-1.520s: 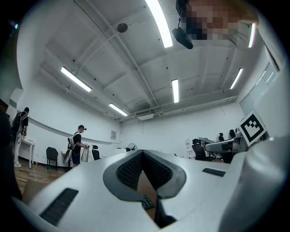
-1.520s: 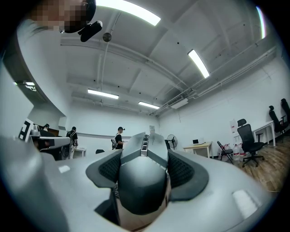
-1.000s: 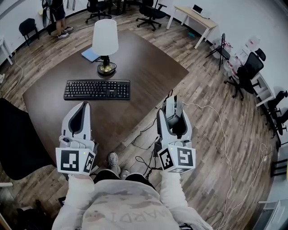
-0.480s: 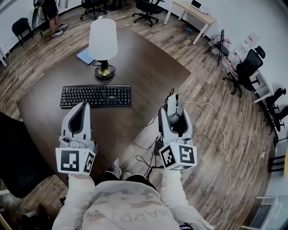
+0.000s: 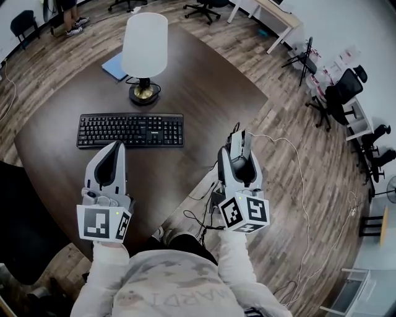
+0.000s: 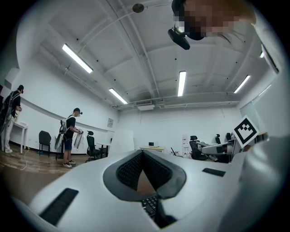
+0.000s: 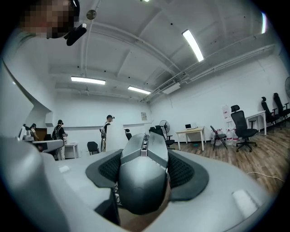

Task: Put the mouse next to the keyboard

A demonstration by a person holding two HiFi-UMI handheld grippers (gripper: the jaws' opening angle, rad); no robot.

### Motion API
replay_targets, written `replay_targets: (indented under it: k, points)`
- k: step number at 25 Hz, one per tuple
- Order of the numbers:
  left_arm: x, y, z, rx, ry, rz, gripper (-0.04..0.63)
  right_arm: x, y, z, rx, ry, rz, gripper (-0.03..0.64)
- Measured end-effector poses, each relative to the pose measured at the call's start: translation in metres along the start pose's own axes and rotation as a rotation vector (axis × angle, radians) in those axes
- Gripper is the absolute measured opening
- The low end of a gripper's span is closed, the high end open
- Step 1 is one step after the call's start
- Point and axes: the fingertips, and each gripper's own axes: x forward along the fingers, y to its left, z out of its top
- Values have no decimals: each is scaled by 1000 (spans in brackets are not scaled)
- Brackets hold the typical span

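A black keyboard (image 5: 131, 130) lies on the dark wooden table (image 5: 204, 86), in front of the lamp. My right gripper (image 5: 237, 147) is shut on a grey mouse (image 5: 237, 143), held in the air off the table's right edge; in the right gripper view the mouse (image 7: 142, 172) fills the space between the jaws. My left gripper (image 5: 115, 150) hovers over the table just below the keyboard, jaws shut with nothing between them (image 6: 142, 156). A strip of keyboard keys (image 6: 149, 205) shows beneath the left jaws.
A lamp with a white shade (image 5: 145, 45) stands behind the keyboard, beside a blue notebook (image 5: 116, 66). Cables (image 5: 201, 210) trail over the wooden floor right of the table. Office chairs (image 5: 337, 93) and a desk (image 5: 275, 15) stand further off. A person (image 6: 70, 136) stands in the distance.
The view has shifted closer over the table. Both grippers keep their pose; the right one has drifted slightly up toward the table edge with the mouse.
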Motion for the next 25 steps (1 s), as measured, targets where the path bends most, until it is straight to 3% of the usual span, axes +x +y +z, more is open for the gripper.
replay_targets:
  k: [9, 25]
  points:
    - [11, 5, -16, -10, 33, 0, 2, 40, -13, -39, 19, 86, -8, 307]
    - [30, -1, -20, 7, 62, 107, 2, 101, -45, -112, 58, 288, 45, 307]
